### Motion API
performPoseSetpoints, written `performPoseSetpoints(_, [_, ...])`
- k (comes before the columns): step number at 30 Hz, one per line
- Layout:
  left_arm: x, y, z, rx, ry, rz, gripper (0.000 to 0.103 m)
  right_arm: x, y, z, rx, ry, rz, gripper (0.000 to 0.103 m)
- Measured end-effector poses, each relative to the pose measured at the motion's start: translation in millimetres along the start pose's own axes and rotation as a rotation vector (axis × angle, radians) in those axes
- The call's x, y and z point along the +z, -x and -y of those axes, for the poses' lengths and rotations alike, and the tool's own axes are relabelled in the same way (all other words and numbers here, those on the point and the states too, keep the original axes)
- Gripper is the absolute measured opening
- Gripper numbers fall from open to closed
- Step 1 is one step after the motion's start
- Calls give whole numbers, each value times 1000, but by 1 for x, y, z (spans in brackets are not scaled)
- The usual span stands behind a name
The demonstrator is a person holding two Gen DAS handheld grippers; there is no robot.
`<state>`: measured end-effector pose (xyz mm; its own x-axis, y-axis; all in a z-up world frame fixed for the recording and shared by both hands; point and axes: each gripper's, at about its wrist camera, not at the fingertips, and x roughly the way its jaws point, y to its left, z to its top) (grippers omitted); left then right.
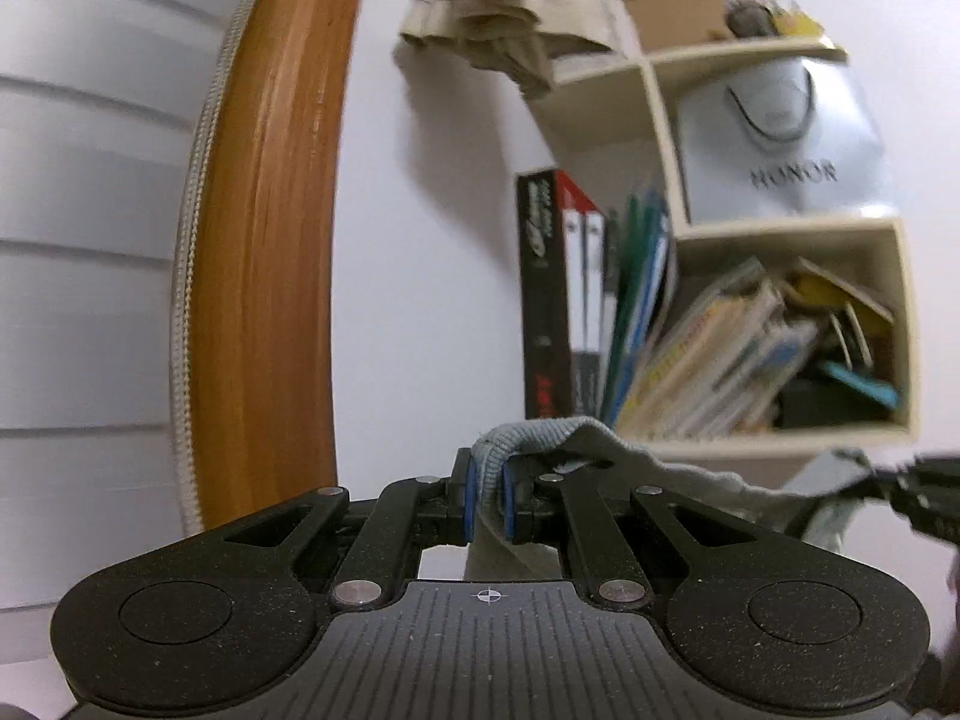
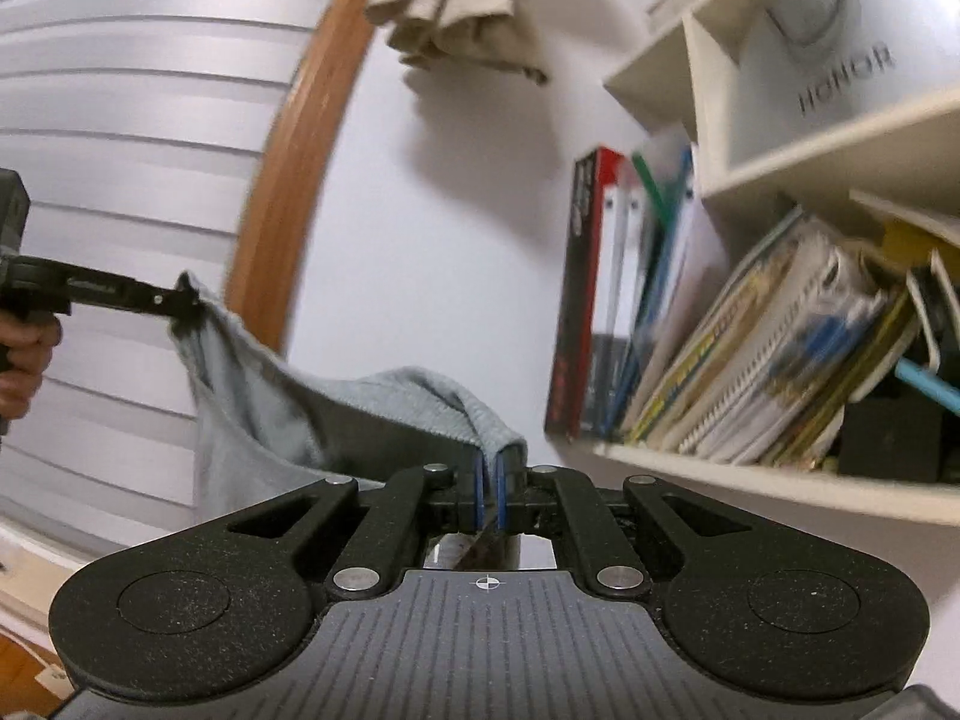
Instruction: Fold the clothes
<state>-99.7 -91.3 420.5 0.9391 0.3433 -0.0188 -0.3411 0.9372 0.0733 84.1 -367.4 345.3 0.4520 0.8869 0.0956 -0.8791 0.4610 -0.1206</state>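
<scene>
A light grey garment [image 2: 282, 408] hangs in the air between my two grippers. My left gripper [image 1: 491, 495] is shut on its ribbed edge [image 1: 540, 429], with the cloth pinched between the blue pads. My right gripper [image 2: 491, 492] is shut on another part of the same ribbed edge [image 2: 456, 408]. In the right wrist view the left gripper [image 2: 180, 303] shows at the left, held by a hand [image 2: 21, 354], with the cloth sagging between the two grips. In the left wrist view the right gripper [image 1: 918, 492] shows blurred at the right edge.
A cream wall shelf [image 1: 780, 450] holds books [image 1: 570, 300], folders and a white bag marked HONOR [image 1: 786, 138]. A beige cloth [image 1: 498, 18] hangs high on the white wall. A curved wooden frame [image 1: 270, 240] and pale slatted panel [image 1: 90, 240] stand at the left.
</scene>
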Motion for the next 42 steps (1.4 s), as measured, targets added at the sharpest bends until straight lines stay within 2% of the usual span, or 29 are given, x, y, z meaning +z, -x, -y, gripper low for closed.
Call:
performPoseSetpoints(2, [-14,1,2,-7,-19,-49,9,3,6,-6,-4,6,-8,5])
performPoseSetpoints(10, [-98,-25,1,-43,-56,-275,11,-40,-20,-25,-16,4,-132,5])
performPoseSetpoints(14, [-132,-36,-1,-91,-50,-366,20,-59,-34,-32,-34,-1,-191,5])
performPoseSetpoints(18, [-154,-39,1,-118,-82,-428,35,-80,-41,-39,-50,-6,-256,6])
performPoseSetpoints(23, [-169,-44,9,-189,-106,-441,35,-108,-59,-43,-34,-26,-324,6])
performPoseSetpoints(26, [-178,-60,23,-244,-135,-445,41,-124,-72,-47,-18,-28,-340,6])
performPoseSetpoints(31, [-198,-108,45,-318,-165,-469,41,-137,-80,-50,49,-4,-316,6])
performPoseSetpoints(34, [-210,-141,57,-368,-178,-480,47,-137,-77,-46,87,19,-291,6])
performPoseSetpoints(36, [-218,-159,63,-415,-188,-486,51,-136,-73,-40,100,26,-276,6])
performPoseSetpoints(42, [-240,-204,80,-544,-223,-486,52,-143,-72,-23,128,59,-262,6])
